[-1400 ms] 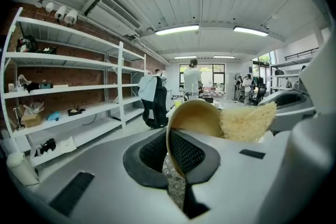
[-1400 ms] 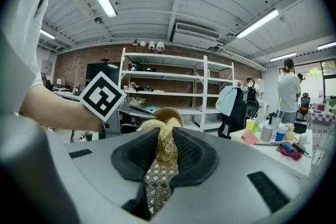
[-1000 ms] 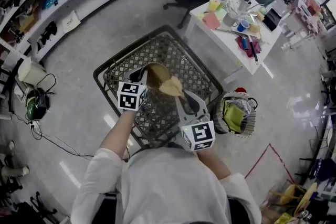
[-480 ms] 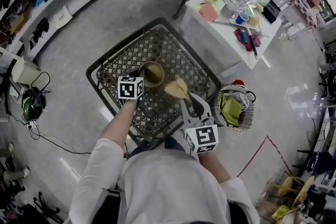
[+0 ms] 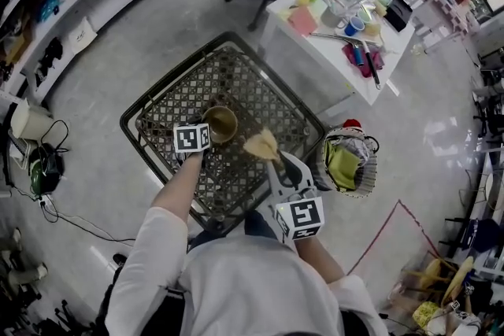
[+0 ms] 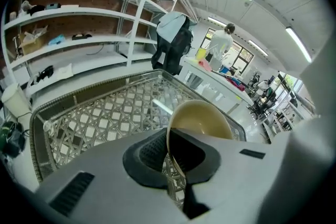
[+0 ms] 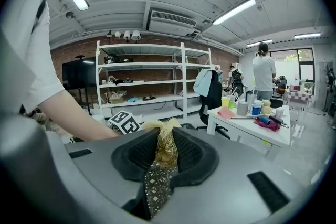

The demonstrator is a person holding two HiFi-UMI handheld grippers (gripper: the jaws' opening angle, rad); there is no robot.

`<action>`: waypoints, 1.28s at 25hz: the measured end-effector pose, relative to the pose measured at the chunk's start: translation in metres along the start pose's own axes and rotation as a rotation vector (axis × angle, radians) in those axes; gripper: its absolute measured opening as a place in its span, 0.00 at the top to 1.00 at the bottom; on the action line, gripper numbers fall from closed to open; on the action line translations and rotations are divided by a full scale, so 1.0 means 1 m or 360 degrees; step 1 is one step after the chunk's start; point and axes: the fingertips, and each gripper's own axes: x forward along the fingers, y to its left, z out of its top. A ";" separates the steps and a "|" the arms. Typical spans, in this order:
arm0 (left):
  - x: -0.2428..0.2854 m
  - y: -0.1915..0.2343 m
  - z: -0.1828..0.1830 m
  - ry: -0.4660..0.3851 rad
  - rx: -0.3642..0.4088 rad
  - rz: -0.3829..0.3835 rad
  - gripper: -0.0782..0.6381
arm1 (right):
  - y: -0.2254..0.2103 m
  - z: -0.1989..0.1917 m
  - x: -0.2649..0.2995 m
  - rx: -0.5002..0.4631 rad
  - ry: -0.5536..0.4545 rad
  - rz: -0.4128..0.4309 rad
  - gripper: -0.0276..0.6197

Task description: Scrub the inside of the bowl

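Left hand-held gripper (image 6: 170, 157): pinches bowl (image 6: 202, 120) rim.
Right hand-held gripper (image 7: 166, 157): pinches scrubber (image 7: 166, 139).
Scrubber from bowl: just right, not touching.

A dark lattice-topped table (image 5: 252, 90) stands on the glossy floor (image 5: 142, 35), a wire basket (image 5: 370, 181) just beside it.

At frame centre a tan bowl (image 5: 220, 124) is held by its rim in the left gripper (image 5: 206, 130), over a dark lattice-topped table (image 5: 244, 79). Just to its right, apart from it, a straw-coloured fibre scrubber (image 5: 261, 144) is clamped in the right gripper (image 5: 272, 160). A wire basket (image 5: 372, 173) is seen at right, and a cluttered white table (image 5: 323, 51) at upper right.
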 end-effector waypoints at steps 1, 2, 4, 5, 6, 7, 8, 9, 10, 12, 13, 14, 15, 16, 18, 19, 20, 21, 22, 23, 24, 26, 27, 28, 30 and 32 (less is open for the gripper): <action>0.003 0.000 -0.004 0.0024 -0.0006 0.0002 0.84 | 0.000 -0.002 0.000 0.0003 0.0008 0.0000 0.82; 0.007 0.000 -0.007 0.0045 -0.0009 0.0000 0.84 | 0.000 -0.003 0.000 0.0006 0.0017 0.0000 0.82; 0.014 0.000 -0.013 0.0082 -0.0017 -0.0007 0.84 | -0.001 -0.006 0.000 0.0010 0.0033 -0.0001 0.82; 0.017 0.000 -0.016 0.0101 -0.0021 -0.0009 0.84 | -0.002 -0.008 0.000 0.0013 0.0041 -0.0004 0.82; 0.020 0.000 -0.020 0.0122 -0.0028 -0.0009 0.84 | -0.003 -0.010 0.001 0.0015 0.0049 -0.0007 0.82; 0.024 0.001 -0.023 0.0145 -0.0037 -0.0009 0.84 | -0.003 -0.012 0.001 0.0017 0.0058 -0.0010 0.82; 0.027 0.002 -0.026 0.0171 -0.0047 -0.0007 0.84 | -0.003 -0.014 0.001 0.0018 0.0066 -0.0013 0.82; 0.030 0.004 -0.029 0.0198 -0.0056 -0.0004 0.84 | -0.004 -0.016 0.002 0.0020 0.0073 -0.0014 0.82; 0.032 0.005 -0.032 0.0223 -0.0060 0.0002 0.84 | -0.004 -0.018 0.002 0.0022 0.0080 -0.0014 0.82; 0.035 0.007 -0.035 0.0262 -0.0057 0.0011 0.84 | -0.004 -0.020 0.003 0.0028 0.0093 -0.0011 0.82; 0.037 0.008 -0.036 0.0277 -0.0059 0.0011 0.84 | -0.004 -0.021 0.003 0.0031 0.0100 -0.0009 0.82; 0.039 0.008 -0.037 0.0289 -0.0063 0.0009 0.84 | -0.004 -0.021 0.004 0.0035 0.0107 -0.0006 0.82; 0.040 0.008 -0.038 0.0299 -0.0069 0.0005 0.84 | -0.004 -0.022 0.005 0.0038 0.0113 -0.0003 0.82; 0.042 0.008 -0.039 0.0308 -0.0075 0.0002 0.84 | -0.004 -0.023 0.006 0.0041 0.0117 -0.0001 0.82; 0.046 0.009 -0.042 0.0329 -0.0082 0.0001 0.84 | -0.003 -0.024 0.008 0.0043 0.0121 0.0003 0.82; 0.047 0.010 -0.043 0.0338 -0.0083 0.0005 0.84 | -0.002 -0.025 0.009 0.0044 0.0122 0.0005 0.82; 0.047 0.011 -0.045 0.0346 -0.0084 0.0008 0.84 | -0.001 -0.025 0.010 0.0043 0.0123 0.0007 0.82; 0.048 0.012 -0.047 0.0354 -0.0085 0.0010 0.84 | -0.001 -0.025 0.010 0.0043 0.0124 0.0009 0.82; 0.048 0.013 -0.048 0.0360 -0.0084 0.0010 0.84 | -0.001 -0.025 0.011 0.0042 0.0125 0.0011 0.82; 0.049 0.013 -0.050 0.0364 -0.0083 0.0010 0.84 | -0.001 -0.025 0.011 0.0040 0.0126 0.0011 0.82; 0.049 0.013 -0.051 0.0368 -0.0084 0.0008 0.84 | -0.001 -0.026 0.011 0.0039 0.0128 0.0011 0.82; 0.050 0.013 -0.054 0.0371 -0.0093 0.0001 0.84 | -0.001 -0.026 0.010 0.0040 0.0132 0.0008 0.82; 0.050 0.012 -0.054 0.0369 -0.0097 -0.0005 0.84 | -0.002 -0.026 0.010 0.0040 0.0133 0.0007 0.82; 0.051 0.011 -0.053 0.0364 -0.0100 -0.0012 0.84 | -0.002 -0.026 0.011 0.0039 0.0133 0.0006 0.82; 0.051 0.010 -0.052 0.0352 -0.0106 -0.0030 0.84 | -0.003 -0.026 0.011 0.0040 0.0133 0.0009 0.82; 0.052 0.008 -0.051 0.0345 -0.0113 -0.0049 0.84 | -0.004 -0.027 0.012 0.0042 0.0132 0.0018 0.82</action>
